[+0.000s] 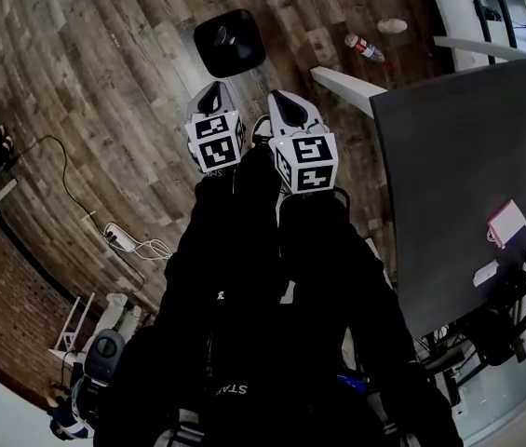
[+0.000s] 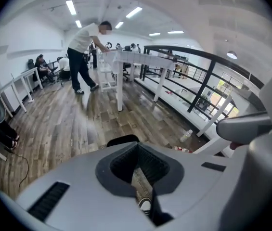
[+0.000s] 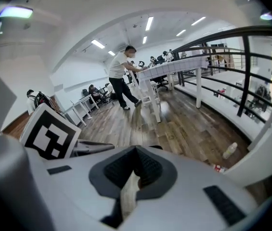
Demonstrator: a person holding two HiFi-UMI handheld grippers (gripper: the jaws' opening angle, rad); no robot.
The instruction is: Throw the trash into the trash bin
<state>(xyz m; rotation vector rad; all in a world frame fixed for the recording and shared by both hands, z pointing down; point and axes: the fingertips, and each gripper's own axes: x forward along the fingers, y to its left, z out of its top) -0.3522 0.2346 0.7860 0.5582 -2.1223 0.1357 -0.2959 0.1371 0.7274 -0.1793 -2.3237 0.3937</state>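
Note:
In the head view my two grippers are held side by side over the wooden floor, the left gripper [image 1: 212, 94] and the right gripper [image 1: 286, 105] both pointing toward a black trash bin [image 1: 230, 40] just beyond them. Both are shut with nothing held. The left gripper [image 2: 136, 144] has its jaw tips together, with only floor in the gap behind them. The right gripper [image 3: 136, 149] looks the same. The bin's rim [image 2: 123, 140] peeks over the left jaws. On the floor to the right lie a pale bottle [image 1: 392, 26] [image 2: 186, 135] [image 3: 230, 150] and a red-labelled piece of trash [image 1: 363, 47] [image 2: 181, 149] [image 3: 218, 168].
A dark table [image 1: 467, 175] with a pink-and-white item [image 1: 506, 222] fills the right side, with a white beam [image 1: 351, 87] by its corner. A power strip with cable [image 1: 123, 238] lies on the floor at left. Farther off, a person [image 2: 85, 57] stands at white tables beside a black railing [image 2: 198, 90].

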